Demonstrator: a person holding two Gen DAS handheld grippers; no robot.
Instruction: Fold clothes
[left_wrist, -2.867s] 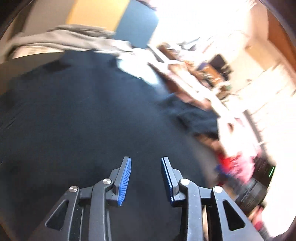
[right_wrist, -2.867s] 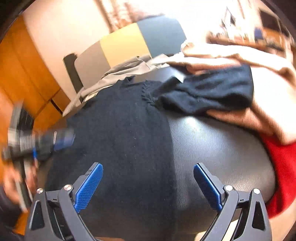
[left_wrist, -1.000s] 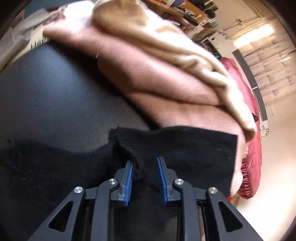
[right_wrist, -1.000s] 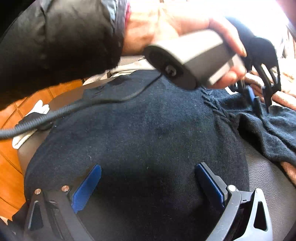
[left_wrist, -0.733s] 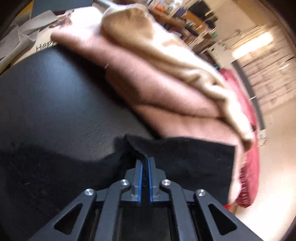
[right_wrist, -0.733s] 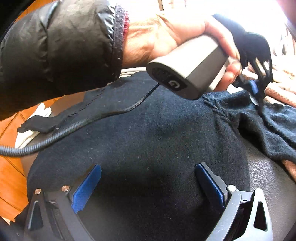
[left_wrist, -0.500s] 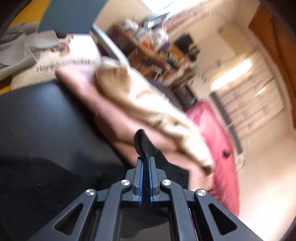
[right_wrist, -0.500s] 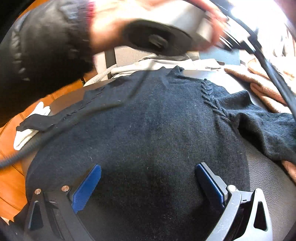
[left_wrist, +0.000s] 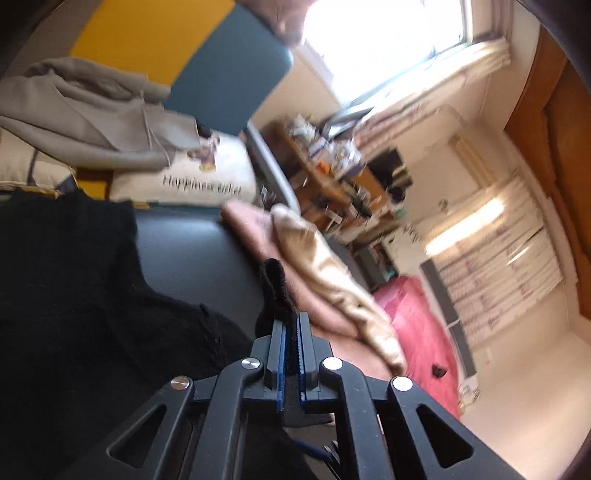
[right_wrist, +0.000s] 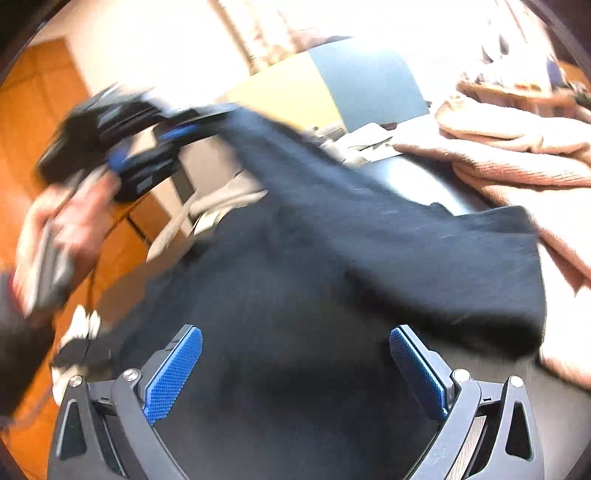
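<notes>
Left wrist: left gripper (left_wrist: 291, 332) clamped tight on the black sweater's sleeve (left_wrist: 275, 291), lifted off the dark seat (left_wrist: 192, 251).
Right wrist: right gripper (right_wrist: 295, 369) wide open over the black sweater (right_wrist: 295, 314), sleeve stretched up-left, pretty blurry.

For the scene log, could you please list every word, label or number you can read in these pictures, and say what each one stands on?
"Happiness" followed by a second word too blurred to read: dark lettering on the white printed cloth, below a small picture.
Papers on the far wall: too blurred to read.
Cluttered shelves: labels too small to read.
Right wrist view: nothing readable; it is motion-blurred.
</notes>
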